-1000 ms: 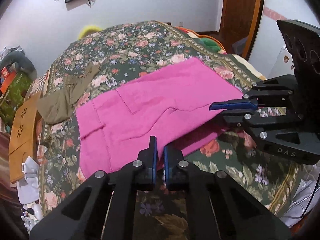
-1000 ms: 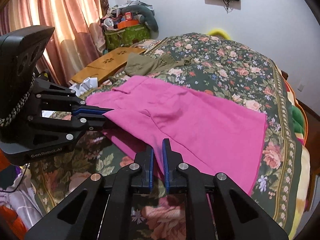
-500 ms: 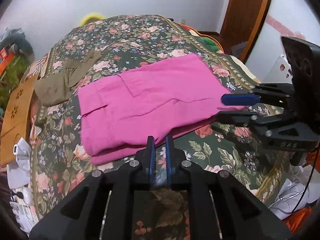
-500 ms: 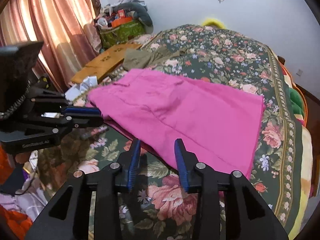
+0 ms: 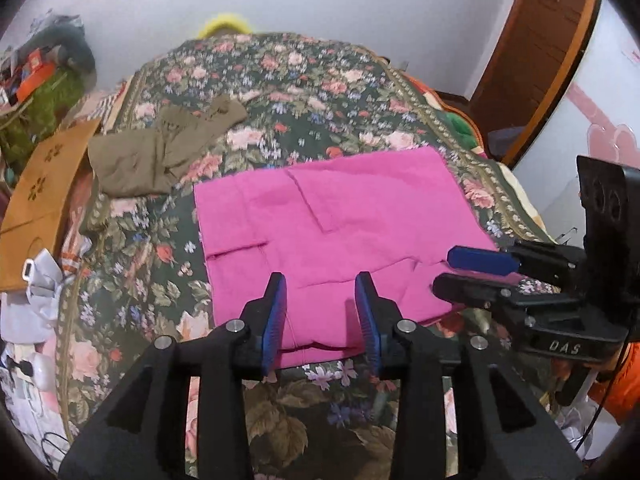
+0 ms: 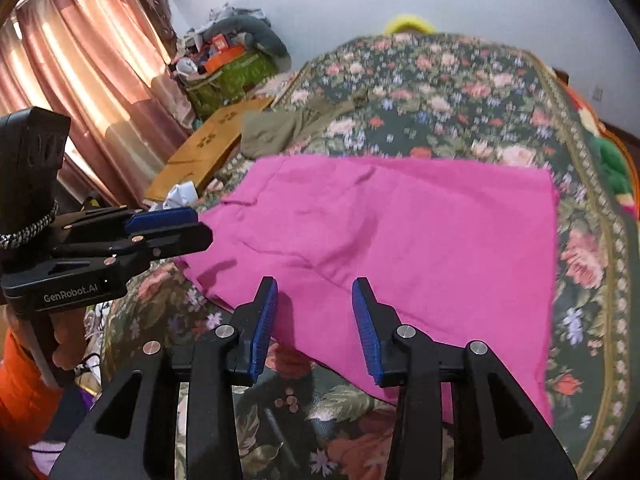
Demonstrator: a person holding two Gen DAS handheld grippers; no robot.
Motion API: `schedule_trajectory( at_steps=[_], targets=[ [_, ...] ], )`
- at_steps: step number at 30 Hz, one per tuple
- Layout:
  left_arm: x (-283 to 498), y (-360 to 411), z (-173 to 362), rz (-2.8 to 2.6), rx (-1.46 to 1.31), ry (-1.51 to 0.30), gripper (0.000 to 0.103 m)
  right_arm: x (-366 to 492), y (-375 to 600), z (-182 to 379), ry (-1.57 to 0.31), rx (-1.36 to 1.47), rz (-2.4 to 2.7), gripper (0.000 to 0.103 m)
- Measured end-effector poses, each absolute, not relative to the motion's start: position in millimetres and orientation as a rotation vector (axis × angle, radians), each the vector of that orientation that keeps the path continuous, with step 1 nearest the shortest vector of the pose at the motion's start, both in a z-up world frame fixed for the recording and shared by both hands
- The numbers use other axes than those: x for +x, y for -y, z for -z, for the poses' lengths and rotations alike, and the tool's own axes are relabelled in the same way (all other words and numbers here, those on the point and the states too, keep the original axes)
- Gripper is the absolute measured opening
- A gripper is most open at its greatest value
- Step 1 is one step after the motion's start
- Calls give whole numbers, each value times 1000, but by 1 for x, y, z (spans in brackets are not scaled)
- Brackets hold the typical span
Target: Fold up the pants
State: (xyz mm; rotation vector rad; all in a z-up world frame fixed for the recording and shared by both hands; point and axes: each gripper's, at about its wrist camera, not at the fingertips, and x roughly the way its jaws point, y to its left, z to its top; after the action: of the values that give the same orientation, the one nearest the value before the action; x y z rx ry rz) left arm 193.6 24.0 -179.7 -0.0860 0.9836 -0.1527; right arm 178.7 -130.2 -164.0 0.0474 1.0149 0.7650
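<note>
Pink pants [image 5: 336, 232] lie folded in half lengthwise, flat on the floral bedspread [image 5: 304, 80]; they also show in the right wrist view [image 6: 420, 240]. My left gripper [image 5: 321, 316] is open and empty, hovering above the near edge of the pants at the waist end. My right gripper [image 6: 313, 320] is open and empty above the near edge further toward the leg end. Each gripper appears side-on in the other's view, the right one [image 5: 476, 270] and the left one [image 6: 176, 226].
Olive-brown pants [image 5: 160, 152] lie crumpled at the bed's far left. A brown cardboard box [image 5: 44, 184] and white clutter [image 5: 36, 292] sit beside the bed on the left. Curtains [image 6: 80, 80] hang there too. A wooden door [image 5: 536, 52] stands at right.
Both grippers let go of the pink pants' near edge, opened and pulled back and up. The pants settled flat on the bed.
</note>
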Motion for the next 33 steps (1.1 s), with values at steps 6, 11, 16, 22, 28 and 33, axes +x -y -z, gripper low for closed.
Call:
schedule_trajectory(
  at_steps=[6, 11, 16, 22, 28, 33],
  targets=[
    [186, -37, 208, 112, -88, -1011, 41, 172, 147, 175, -1028, 30, -734, 35],
    [179, -45, 209, 89, -80, -1008, 42, 170, 173, 180, -1040, 38, -671, 35],
    [173, -40, 209, 48, -23, -985, 51, 167, 207, 190, -1065, 92, -593, 35],
    [173, -51, 213, 46, -93, -999, 59, 161, 228, 191, -1060, 40, -528, 33],
    [171, -55, 213, 43, -118, -1002, 64, 157, 237, 189, -1050, -38, -495, 35],
    [170, -52, 204, 30, -80, -1004, 64, 161, 242, 185, -1070, -66, -510, 35]
  ],
)
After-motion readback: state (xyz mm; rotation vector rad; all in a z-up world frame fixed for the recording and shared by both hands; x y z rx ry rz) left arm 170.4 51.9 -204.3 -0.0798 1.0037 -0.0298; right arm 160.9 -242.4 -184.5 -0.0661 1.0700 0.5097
